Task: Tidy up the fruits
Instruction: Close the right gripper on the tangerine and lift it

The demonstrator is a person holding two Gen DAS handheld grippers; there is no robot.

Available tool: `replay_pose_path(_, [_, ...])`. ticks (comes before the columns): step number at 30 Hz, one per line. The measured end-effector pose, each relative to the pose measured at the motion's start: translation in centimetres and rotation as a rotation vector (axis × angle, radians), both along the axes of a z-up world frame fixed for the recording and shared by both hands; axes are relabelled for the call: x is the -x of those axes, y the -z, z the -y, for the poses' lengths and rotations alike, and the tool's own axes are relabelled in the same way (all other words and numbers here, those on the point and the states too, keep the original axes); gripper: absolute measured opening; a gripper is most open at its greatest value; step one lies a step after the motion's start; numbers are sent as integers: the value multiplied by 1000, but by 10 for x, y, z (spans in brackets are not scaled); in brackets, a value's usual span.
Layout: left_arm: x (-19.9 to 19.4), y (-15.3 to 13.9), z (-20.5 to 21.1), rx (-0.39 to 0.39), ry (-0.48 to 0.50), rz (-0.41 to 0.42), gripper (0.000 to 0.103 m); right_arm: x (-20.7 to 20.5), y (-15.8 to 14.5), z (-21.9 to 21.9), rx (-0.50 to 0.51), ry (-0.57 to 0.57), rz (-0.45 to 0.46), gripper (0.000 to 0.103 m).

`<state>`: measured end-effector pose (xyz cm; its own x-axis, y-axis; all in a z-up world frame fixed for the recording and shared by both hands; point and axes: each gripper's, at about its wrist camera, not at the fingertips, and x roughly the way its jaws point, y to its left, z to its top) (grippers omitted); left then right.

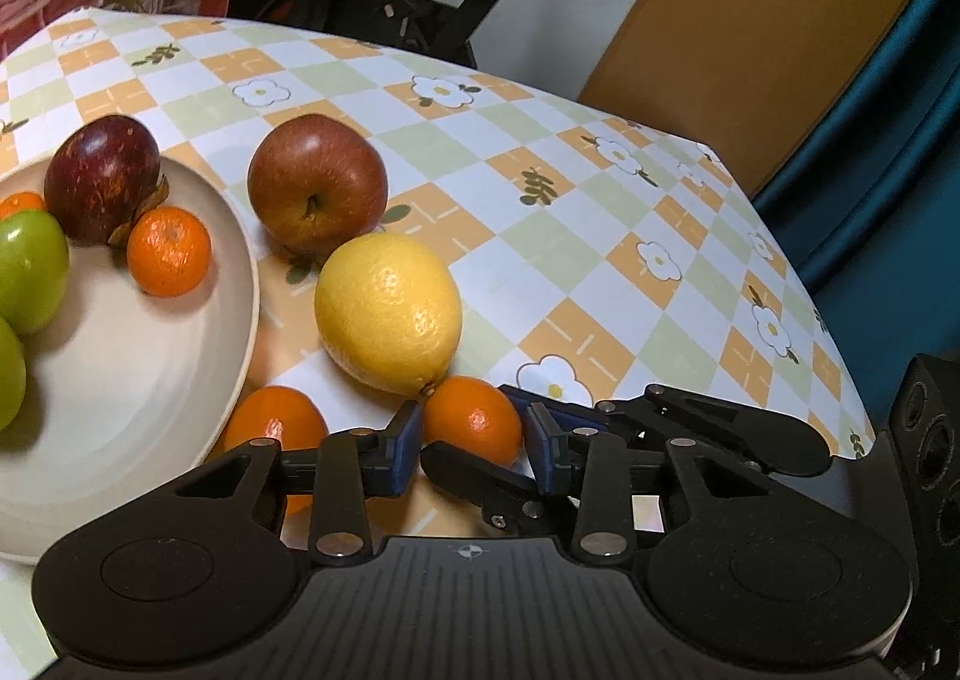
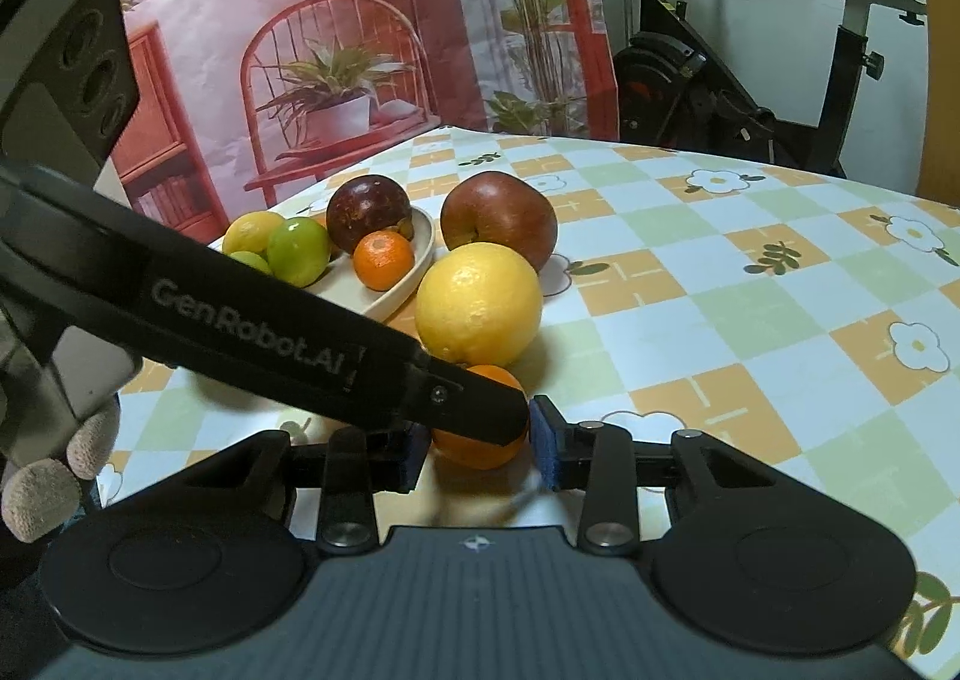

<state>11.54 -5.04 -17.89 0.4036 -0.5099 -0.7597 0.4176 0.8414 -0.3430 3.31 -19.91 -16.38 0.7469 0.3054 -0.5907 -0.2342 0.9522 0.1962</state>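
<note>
The mandarin (image 1: 474, 421) sits on the tablecloth (image 1: 600, 260) between both tools' pads, touching the lemon (image 1: 389, 311) behind it. The left gripper (image 1: 474, 437) and right gripper (image 2: 480, 434) each stand apart around it, perhaps not yet pressing. Light, round, soft-skinned, it likely wants gentle pressure across its middle. Beyond, the red apple (image 1: 317, 182) stands beside the plate (image 1: 180, 380).
</note>
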Motion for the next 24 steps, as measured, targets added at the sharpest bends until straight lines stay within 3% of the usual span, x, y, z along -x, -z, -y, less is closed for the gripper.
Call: replay_pose_path(24, [3, 1, -1, 15, 3, 14, 39, -1, 1, 1, -21, -8, -11, 38])
